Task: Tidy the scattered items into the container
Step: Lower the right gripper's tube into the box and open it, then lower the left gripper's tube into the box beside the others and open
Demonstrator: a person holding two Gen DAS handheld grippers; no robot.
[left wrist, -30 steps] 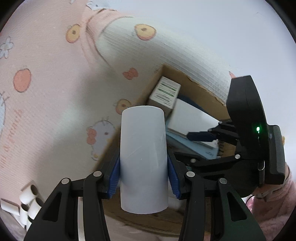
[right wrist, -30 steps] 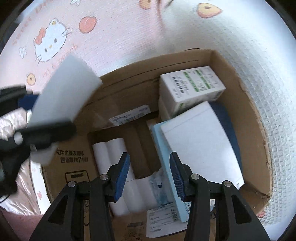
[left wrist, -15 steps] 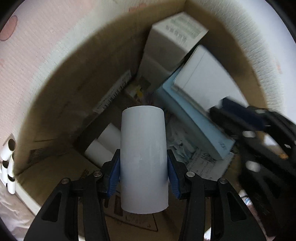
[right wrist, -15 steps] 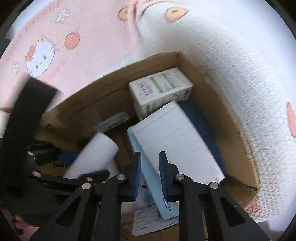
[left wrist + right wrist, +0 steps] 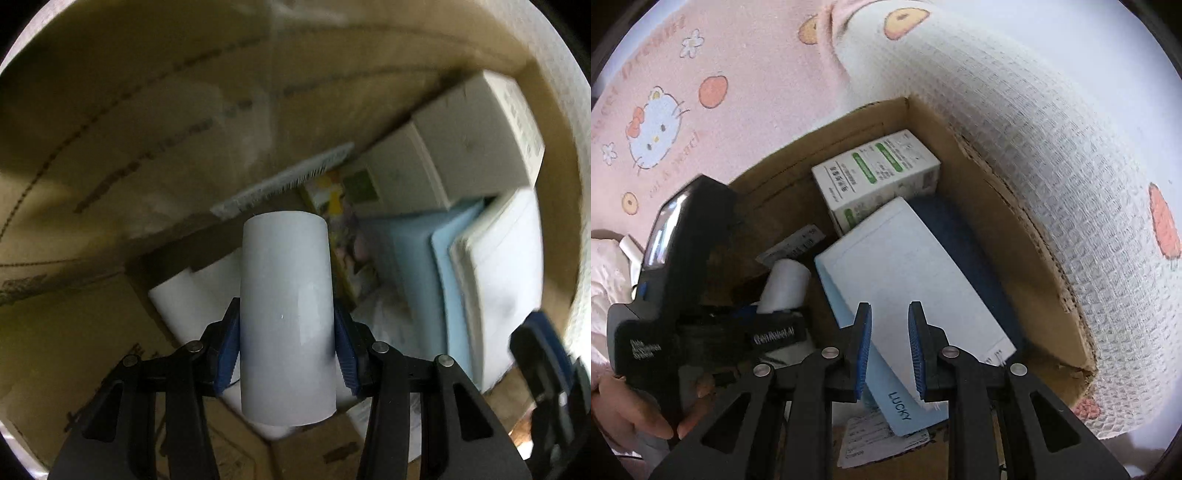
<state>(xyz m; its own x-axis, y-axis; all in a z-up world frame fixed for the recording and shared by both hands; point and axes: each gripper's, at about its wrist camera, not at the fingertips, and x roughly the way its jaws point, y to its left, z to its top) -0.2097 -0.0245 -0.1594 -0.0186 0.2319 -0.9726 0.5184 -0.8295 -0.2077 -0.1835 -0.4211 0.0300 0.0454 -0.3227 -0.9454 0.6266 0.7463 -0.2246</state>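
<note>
- the left gripper has its blue pads pressed on both sides of a white tube, which stands lengthwise between the fingers and points down into the cardboard box.
- the right gripper has its jaws nearly together with nothing between them; it hangs above the box over a pale blue book marked "lucky".
- just beyond the held tube, more white tubes already lie on the box floor, so this one looks about to join them.
- further out, already in the box: a white carton with green labels, a white flat box lying on the blue book, a dark blue item beside it, and loose paper slips near the front.
- judging by that, the tidying seems well along; the tube in the jaws is not yet released, so setting it down and letting go is what remains for it.
- the left wrist view shows only the inside of the box, so it cannot say whether anything is left outside.
- the right wrist view shows the box rim, a pink cartoon blanket, a white waffle cloth, and the person's hand on the left gripper's handle.
- at its left edge a small white thing lies outside the box, too cropped to name; it may be a leftover item.
</note>
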